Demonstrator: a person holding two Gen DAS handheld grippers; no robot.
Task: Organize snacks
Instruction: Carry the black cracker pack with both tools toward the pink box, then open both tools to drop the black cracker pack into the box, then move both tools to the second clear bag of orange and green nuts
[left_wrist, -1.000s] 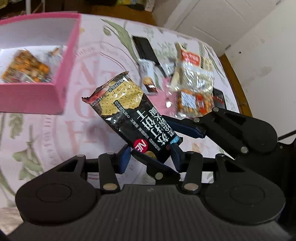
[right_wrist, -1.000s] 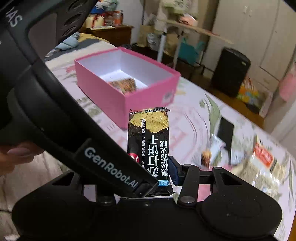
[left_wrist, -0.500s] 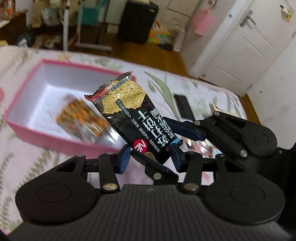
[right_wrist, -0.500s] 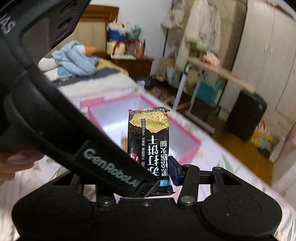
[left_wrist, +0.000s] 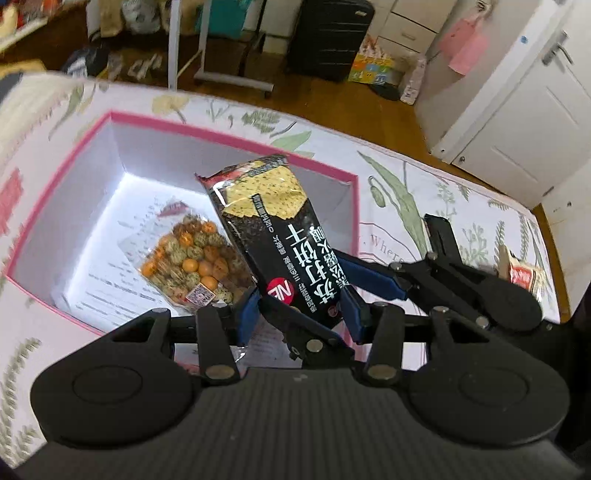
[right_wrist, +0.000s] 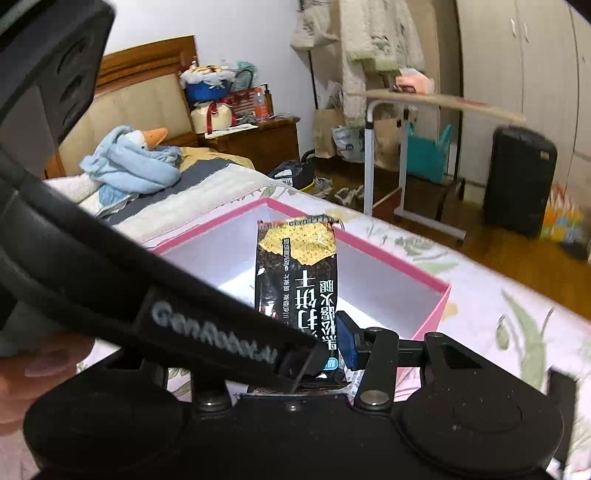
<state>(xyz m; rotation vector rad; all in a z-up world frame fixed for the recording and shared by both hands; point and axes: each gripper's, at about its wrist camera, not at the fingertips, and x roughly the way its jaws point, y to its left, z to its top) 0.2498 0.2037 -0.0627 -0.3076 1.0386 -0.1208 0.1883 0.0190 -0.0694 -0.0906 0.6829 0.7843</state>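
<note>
A black cracker packet (left_wrist: 280, 243) with a yellow cracker picture stands upright, its lower end pinched by both grippers. My left gripper (left_wrist: 299, 315) has its blue pads against the packet's two side edges. My right gripper (left_wrist: 332, 295) reaches in from the right and clamps the same end. The packet hangs over the open pink box (left_wrist: 236, 129). A clear bag of mixed coated nuts (left_wrist: 188, 266) lies on the box's white bottom. In the right wrist view the packet (right_wrist: 295, 273) rises before the box (right_wrist: 439, 299); the left gripper's black housing (right_wrist: 110, 280) hides my right gripper's (right_wrist: 306, 350) left finger.
The box sits on a floral-print bed cover (left_wrist: 406, 192). To the right lie a flat black object (left_wrist: 439, 232) and another snack packet (left_wrist: 524, 273). A hand (right_wrist: 37, 365) holds the left gripper. Beyond the bed edge are a rolling table (right_wrist: 406, 147) and a black suitcase (right_wrist: 517, 177).
Both grippers carried the cracker packet from beside the snack pile to over the pink box. The box's inside and the nut bag now lie right under it. The grip is unchanged.
</note>
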